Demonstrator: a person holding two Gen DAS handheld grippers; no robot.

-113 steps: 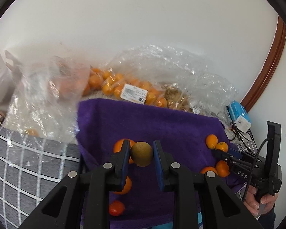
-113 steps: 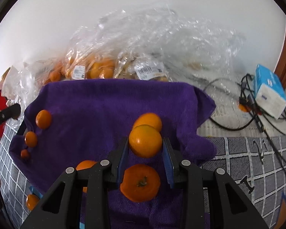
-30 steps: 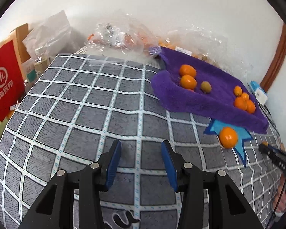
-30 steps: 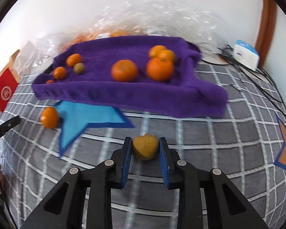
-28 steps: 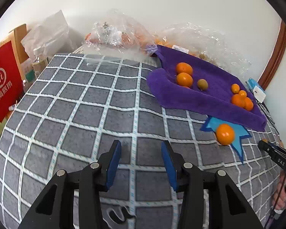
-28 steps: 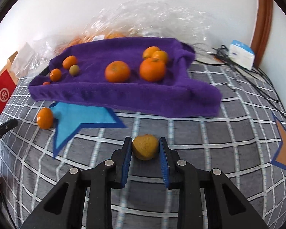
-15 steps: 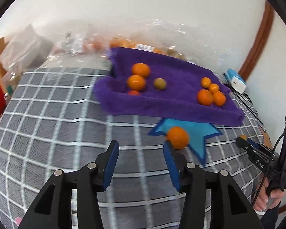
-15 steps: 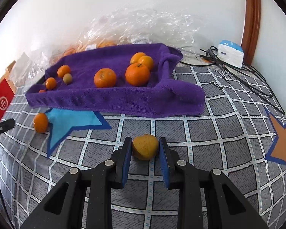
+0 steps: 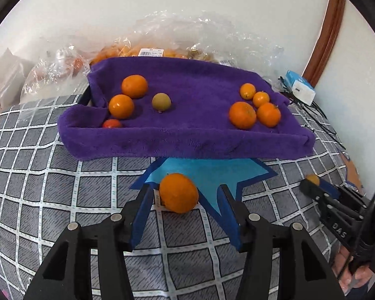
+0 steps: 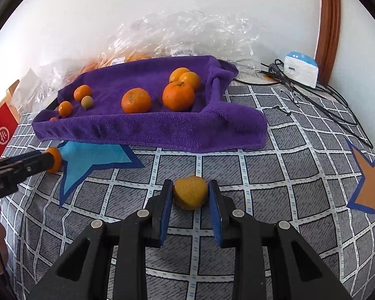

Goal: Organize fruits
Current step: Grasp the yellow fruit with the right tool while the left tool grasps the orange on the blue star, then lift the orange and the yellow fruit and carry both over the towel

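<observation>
A loose orange point(image 9: 178, 192) lies on the grey checked cloth at the tip of a blue star. My left gripper point(image 9: 185, 192) straddles it; its jaws are opening and the pads do not press on it. My right gripper point(image 10: 190, 187) is shut on a small yellow-brown fruit point(image 10: 190, 193) just above the cloth. Behind both lies a purple towel point(image 9: 187, 140) with raised edges. On the towel, oranges point(image 9: 121, 106) lie at the left, a greenish round fruit point(image 9: 161, 102) in the middle, and more oranges point(image 9: 242, 115) at the right. The left gripper's tip point(image 10: 37, 161) shows beside the loose orange point(image 10: 55, 159) in the right wrist view.
Clear plastic bags point(image 9: 162, 47) of fruit lie against the wall behind the towel. A white and blue box point(image 10: 300, 68) with black cables point(image 10: 325, 105) sits at the back right. A red bag point(image 10: 0, 130) stands at the far left. An orange star point(image 10: 370, 185) marks the cloth at the right.
My left gripper swung right across the cloth to the loose orange, and its jaws widened around it. My right gripper kept hold of the yellow-brown fruit and hardly moved.
</observation>
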